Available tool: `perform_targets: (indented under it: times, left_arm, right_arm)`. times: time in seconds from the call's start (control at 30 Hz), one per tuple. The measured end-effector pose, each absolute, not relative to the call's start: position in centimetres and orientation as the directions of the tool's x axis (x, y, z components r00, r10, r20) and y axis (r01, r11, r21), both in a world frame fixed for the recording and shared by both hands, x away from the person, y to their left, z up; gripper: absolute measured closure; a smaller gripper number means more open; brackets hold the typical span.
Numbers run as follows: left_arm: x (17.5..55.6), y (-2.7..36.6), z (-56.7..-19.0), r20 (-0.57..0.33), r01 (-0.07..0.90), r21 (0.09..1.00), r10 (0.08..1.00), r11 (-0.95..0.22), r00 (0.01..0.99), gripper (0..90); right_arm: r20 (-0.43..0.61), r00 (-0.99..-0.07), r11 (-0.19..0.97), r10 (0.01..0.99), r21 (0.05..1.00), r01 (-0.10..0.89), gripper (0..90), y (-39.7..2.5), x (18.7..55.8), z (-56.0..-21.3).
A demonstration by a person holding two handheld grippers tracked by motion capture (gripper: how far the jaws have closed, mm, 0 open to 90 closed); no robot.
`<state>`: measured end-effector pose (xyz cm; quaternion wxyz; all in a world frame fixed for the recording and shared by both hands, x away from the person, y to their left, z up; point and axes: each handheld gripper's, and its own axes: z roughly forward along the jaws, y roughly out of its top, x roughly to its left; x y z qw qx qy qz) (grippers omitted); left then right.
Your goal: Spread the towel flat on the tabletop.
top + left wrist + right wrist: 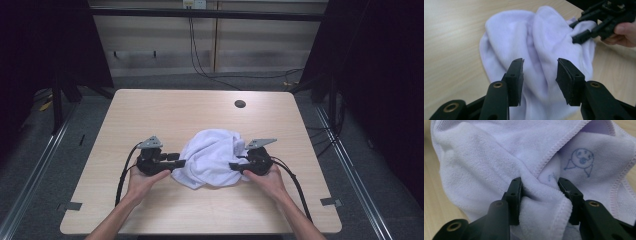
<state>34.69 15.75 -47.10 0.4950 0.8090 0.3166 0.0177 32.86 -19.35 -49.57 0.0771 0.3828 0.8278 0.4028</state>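
White terry cloth, a crumpled towel, lies bunched in a loose heap on the near half of the pale wood counter, roughly midway between the counter's left and right edges. In the right gripper view its stitched hem runs diagonally across the folds, and a small blue line drawing of a round-headed figure shows on one flap.

At the heap's left edge, the left gripper is held low over the counter in the person's left hand, pointing toward the cloth. In the left gripper view its two black fingers stand well apart, with towel lying beyond and beneath the gap; nothing is pinched between them, and whether the tips touch the cloth cannot be told.

From the opposite side, the right gripper comes in, held in the right hand, its tips against the heap's right edge. In the right gripper view a thick fold of towel fills the space between its fingers, which press in on the bunched cloth from both sides, partly closed around it. The left gripper view shows this same gripper at the far side of the towel, its tips at the cloth's edge.

A black cable trails from the left gripper toward the near edge. Far back on the counter sits a round dark grommet hole, well apart from the towel.
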Motion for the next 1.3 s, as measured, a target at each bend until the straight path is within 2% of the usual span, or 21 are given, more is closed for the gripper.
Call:
perform_targets:
  times: [0.2, 0.23, 0.27, 0.3, 0.33, 0.47, 0.57, 0.6, 0.63, 0.73, 0.77, 0.8, 0.87, 0.9, 0.93, 1.07, 1.1, 1.3]
  left_arm:
    - [34.3, 15.2, -48.4, -0.289, 0.504, 0.779, 0.501, -0.372, 0.816, 51.3]
    - [33.3, 15.3, -48.7, -0.288, 0.490, 0.768, 0.461, -0.412, 0.839, 60.3]
    - [33.3, 15.3, -48.7, -0.288, 0.490, 0.768, 0.461, -0.412, 0.839, 68.9]
    - [31.9, 15.6, -49.0, -0.260, 0.466, 0.754, 0.441, -0.463, 0.859, 77.9]
    - [31.9, 15.6, -49.0, -0.260, 0.466, 0.754, 0.441, -0.463, 0.859, 80.6]
    - [29.6, 16.7, -48.6, -0.270, 0.459, 0.735, 0.405, -0.499, 0.874, 82.7]
    - [27.9, 17.6, -48.1, -0.274, 0.455, 0.736, 0.393, -0.501, 0.878, 81.3]
    - [27.6, 18.0, -47.9, -0.278, 0.456, 0.746, 0.395, -0.486, 0.876, 78.9]
    - [27.5, 18.3, -47.5, -0.276, 0.449, 0.762, 0.394, -0.466, 0.877, 76.5]
    - [28.3, 18.4, -46.5, -0.277, 0.440, 0.800, 0.401, -0.407, 0.873, 74.0]
    - [29.3, 17.7, -46.1, -0.265, 0.431, 0.812, 0.409, -0.394, 0.873, 74.0]
    - [29.3, 17.7, -46.1, -0.265, 0.431, 0.812, 0.409, -0.394, 0.873, 74.0]
    - [30.3, 16.6, -45.9, -0.255, 0.423, 0.818, 0.413, -0.390, 0.874, 73.5]
    - [31.4, 15.7, -46.0, -0.297, 0.449, 0.813, 0.400, -0.371, 0.867, 70.4]
    - [31.4, 15.7, -46.0, -0.297, 0.449, 0.813, 0.400, -0.371, 0.867, 69.0]
    - [32.4, 14.3, -47.4, -0.307, 0.484, 0.771, 0.425, -0.414, 0.852, 63.7]
    - [32.3, 14.1, -47.7, -0.289, 0.478, 0.761, 0.431, -0.439, 0.855, 63.4]
    - [31.7, 13.4, -48.8, -0.311, 0.482, 0.720, 0.389, -0.499, 0.867, 61.0]
  right_arm:
    - [0.183, -0.764, 0.435, 0.619, 0.731, 0.527, 61.2, -16.9, 31.4, -49.5]
    - [0.194, -0.782, 0.443, 0.592, 0.732, 0.517, 60.1, -16.0, 30.6, -49.5]
    - [0.189, -0.789, 0.451, 0.585, 0.733, 0.510, 58.9, -15.6, 30.2, -49.5]
    - [0.195, -0.793, 0.456, 0.577, 0.729, 0.511, 57.1, -15.3, 29.8, -49.4]
    - [0.195, -0.793, 0.456, 0.577, 0.729, 0.511, 57.1, -15.3, 29.8, -49.4]
    - [0.219, -0.808, 0.468, 0.547, 0.720, 0.512, 45.8, -14.9, 28.2, -49.0]
    - [0.228, -0.823, 0.474, 0.521, 0.724, 0.501, 42.8, -15.1, 27.1, -48.1]
    - [0.232, -0.826, 0.466, 0.514, 0.733, 0.496, 46.3, -15.2, 26.7, -47.6]
    - [0.225, -0.833, 0.461, 0.505, 0.745, 0.481, 55.5, -15.4, 26.6, -47.1]
    - [0.214, -0.826, 0.433, 0.522, 0.767, 0.473, 64.0, -16.0, 27.0, -46.0]
    - [0.203, -0.814, 0.421, 0.545, 0.773, 0.475, 67.0, -16.0, 28.3, -45.9]
    - [0.203, -0.814, 0.421, 0.545, 0.773, 0.475, 67.0, -16.0, 28.3, -45.9]
    - [0.200, -0.803, 0.413, 0.561, 0.773, 0.481, 66.4, -16.0, 29.7, -46.0]
    - [0.210, -0.795, 0.382, 0.570, 0.788, 0.482, 63.0, -16.1, 31.0, -45.9]
    - [0.210, -0.795, 0.382, 0.570, 0.788, 0.482, 63.0, -16.1, 31.0, -45.9]
    - [0.258, -0.783, 0.386, 0.566, 0.757, 0.528, 49.0, -15.6, 32.6, -47.3]
    - [0.262, -0.794, 0.415, 0.548, 0.739, 0.530, 43.2, -15.0, 32.5, -48.3]
    - [0.244, -0.821, 0.459, 0.516, 0.730, 0.506, 41.1, -13.6, 31.6, -49.2]
